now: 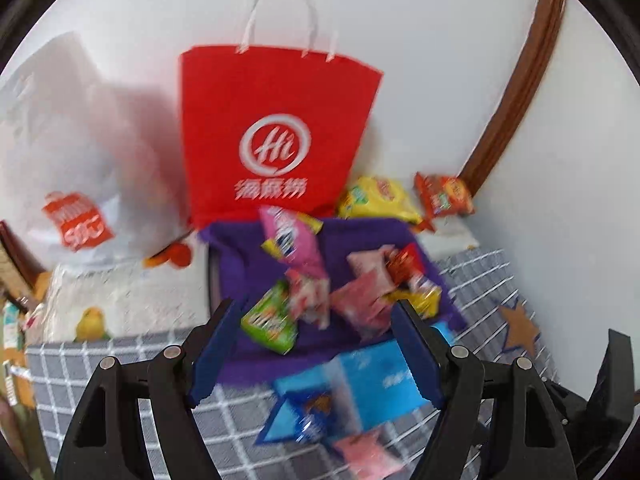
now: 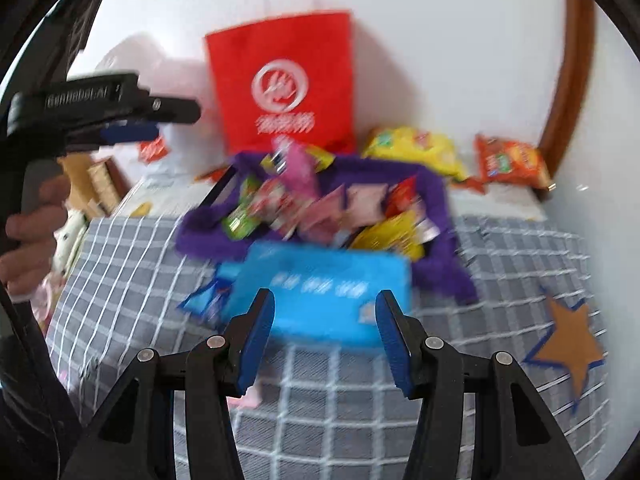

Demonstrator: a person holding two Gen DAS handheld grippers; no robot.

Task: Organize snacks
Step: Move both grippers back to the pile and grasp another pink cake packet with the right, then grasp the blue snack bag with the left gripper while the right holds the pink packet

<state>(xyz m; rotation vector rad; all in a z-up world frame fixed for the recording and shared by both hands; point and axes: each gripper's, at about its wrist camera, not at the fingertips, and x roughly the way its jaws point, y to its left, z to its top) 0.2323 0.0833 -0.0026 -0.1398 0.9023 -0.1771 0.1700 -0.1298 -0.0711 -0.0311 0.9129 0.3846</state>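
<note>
both tools spread wide, gripping nothing: left tool over purple fabric bin of snack packets, right tool near flat blue box

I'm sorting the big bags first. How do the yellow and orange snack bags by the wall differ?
The yellow bag is larger and lies right beside the red paper bag; the orange bag is smaller and sits farther right, near the brown wooden frame. Both lie outside the purple cloth.
</note>
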